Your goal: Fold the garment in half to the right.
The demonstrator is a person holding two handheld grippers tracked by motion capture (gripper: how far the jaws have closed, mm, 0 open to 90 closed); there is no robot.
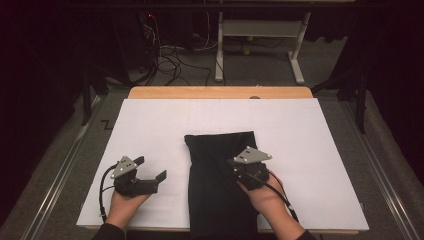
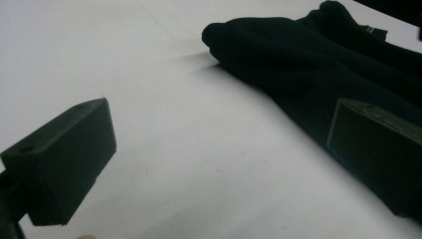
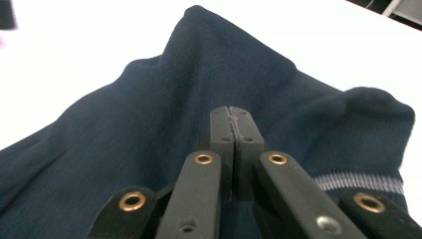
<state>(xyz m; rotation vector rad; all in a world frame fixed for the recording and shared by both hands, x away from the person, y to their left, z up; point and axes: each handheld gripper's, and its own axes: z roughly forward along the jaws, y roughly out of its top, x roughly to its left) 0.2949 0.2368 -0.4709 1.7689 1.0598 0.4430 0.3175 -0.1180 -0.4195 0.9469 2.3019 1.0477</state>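
Note:
A dark navy garment [image 1: 220, 180] lies folded in a long strip down the middle of the white sheet [image 1: 320, 150], its near end hanging past the table's front edge. My right gripper [image 1: 245, 165] sits over the garment's right side. In the right gripper view its jaws [image 3: 233, 119] are shut tight above the cloth [image 3: 149, 124], with no fabric visible between the pads; a pale striped band [image 3: 358, 181] shows at the right. My left gripper [image 1: 150, 168] rests on the sheet to the left of the garment, open [image 2: 219, 149], with nothing between its jaws; the garment [image 2: 298, 64] lies ahead and to its right.
The white sheet covers a wooden table [image 1: 220, 92]. Behind it stand a white desk frame [image 1: 260, 45] and loose cables [image 1: 170, 60] on the floor. Metal rails [image 1: 65, 170] run along both sides of the table. Bare sheet lies left and right of the garment.

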